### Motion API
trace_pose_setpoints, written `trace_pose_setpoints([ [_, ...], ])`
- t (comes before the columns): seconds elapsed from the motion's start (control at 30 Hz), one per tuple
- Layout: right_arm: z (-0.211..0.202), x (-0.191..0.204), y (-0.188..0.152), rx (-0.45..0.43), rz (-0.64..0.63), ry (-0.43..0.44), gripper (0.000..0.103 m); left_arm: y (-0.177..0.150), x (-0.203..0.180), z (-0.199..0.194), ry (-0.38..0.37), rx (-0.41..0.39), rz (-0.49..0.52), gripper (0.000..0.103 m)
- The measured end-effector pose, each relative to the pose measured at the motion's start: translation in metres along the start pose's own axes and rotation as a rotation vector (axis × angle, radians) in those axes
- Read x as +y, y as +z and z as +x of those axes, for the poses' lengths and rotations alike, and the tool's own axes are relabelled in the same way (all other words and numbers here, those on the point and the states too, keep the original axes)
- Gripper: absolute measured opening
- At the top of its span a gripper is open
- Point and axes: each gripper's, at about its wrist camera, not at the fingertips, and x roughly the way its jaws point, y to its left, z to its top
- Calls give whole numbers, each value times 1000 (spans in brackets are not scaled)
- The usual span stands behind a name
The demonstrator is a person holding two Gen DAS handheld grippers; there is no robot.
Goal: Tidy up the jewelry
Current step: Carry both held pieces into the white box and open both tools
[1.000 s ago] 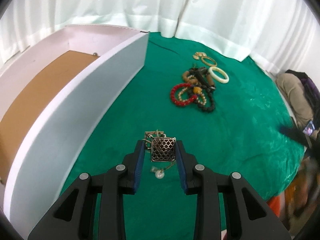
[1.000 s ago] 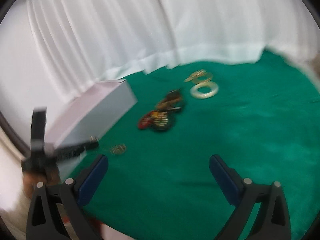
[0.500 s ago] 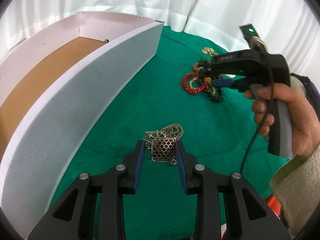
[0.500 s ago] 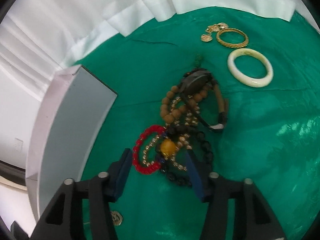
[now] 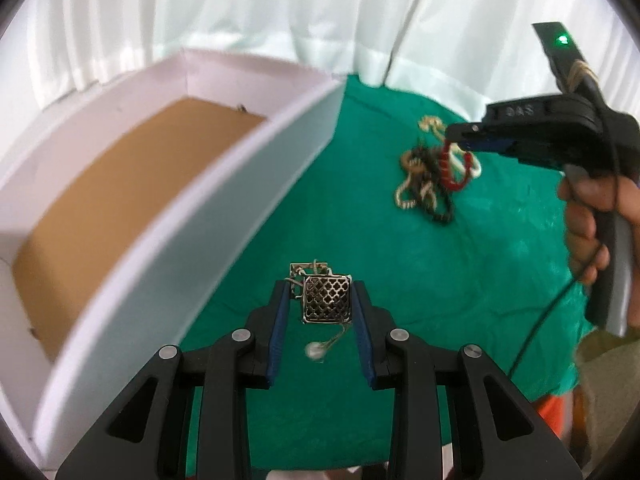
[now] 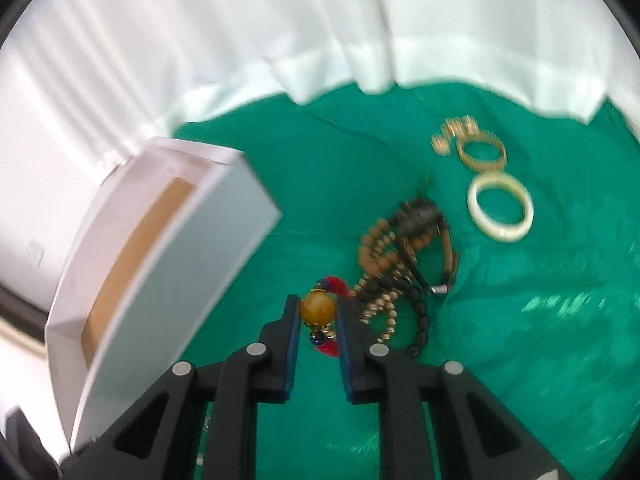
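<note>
My left gripper (image 5: 320,300) is shut on a square filigree pendant (image 5: 326,298) and holds it above the green cloth (image 5: 460,280), with a pearl (image 5: 315,351) dangling below on a thin chain. My right gripper (image 6: 318,312) is shut on an amber bead (image 6: 318,309) of a red bead bracelet (image 6: 331,347), lifted just beside the jewelry pile (image 6: 404,256). In the left wrist view the right gripper (image 5: 472,142) hangs the red bracelet (image 5: 450,168) over the pile (image 5: 424,188). A white open box (image 5: 224,200) with a brown floor stands left of both.
A cream bangle (image 6: 502,208), a gold bangle (image 6: 482,154) and small gold pieces (image 6: 452,132) lie on the cloth beyond the pile. White curtains (image 6: 320,40) hang behind. The box also shows at the left in the right wrist view (image 6: 168,280).
My right gripper came down on the pile, shut on the amber bead and lifted the red bracelet. My left gripper rose with the pendant, nearer the box.
</note>
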Motion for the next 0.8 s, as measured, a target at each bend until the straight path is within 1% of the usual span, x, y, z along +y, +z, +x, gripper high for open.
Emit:
trace_pose_setpoints([
  [0.1, -20, 26, 5, -18, -74, 32, 18, 12, 5, -27, -13, -32, -24, 31],
  [0.17, -34, 45, 10, -36, -132, 56, 18, 23, 10, -53, -28, -64, -49, 31],
  [0.23, -49, 71, 12, -52, -188, 106, 18, 35, 22, -84, -31, -111, -78, 31],
  [0.3, -61, 105, 17, -71, -250, 173, 18, 42, 35, -106, -8, -153, -101, 31],
  [0.33, -63, 117, 18, -75, -266, 194, 18, 47, 47, -121, 18, -184, -120, 31],
  [0.37, -65, 132, 19, -78, -288, 226, 18, 48, 56, -128, 40, -203, -135, 31],
  [0.43, -60, 168, 22, -73, -334, 296, 18, 51, 79, -137, 113, -232, -174, 31],
  [0.53, -44, 205, 19, -45, -380, 356, 18, 47, 111, -129, 195, -223, -234, 31],
  [0.6, -22, 231, 12, -4, -411, 383, 18, 37, 134, -116, 233, -192, -274, 31],
  [0.63, -12, 241, 9, 13, -425, 390, 18, 31, 148, -102, 248, -163, -304, 30],
  [0.7, 19, 258, -3, 59, -453, 378, 18, 19, 168, -78, 265, -108, -346, 30],
  [0.73, 26, 263, -6, 73, -460, 374, 18, 14, 174, -67, 272, -82, -363, 30],
  [0.8, 54, 271, -18, 119, -478, 352, 18, 3, 181, -47, 287, -40, -390, 31],
])
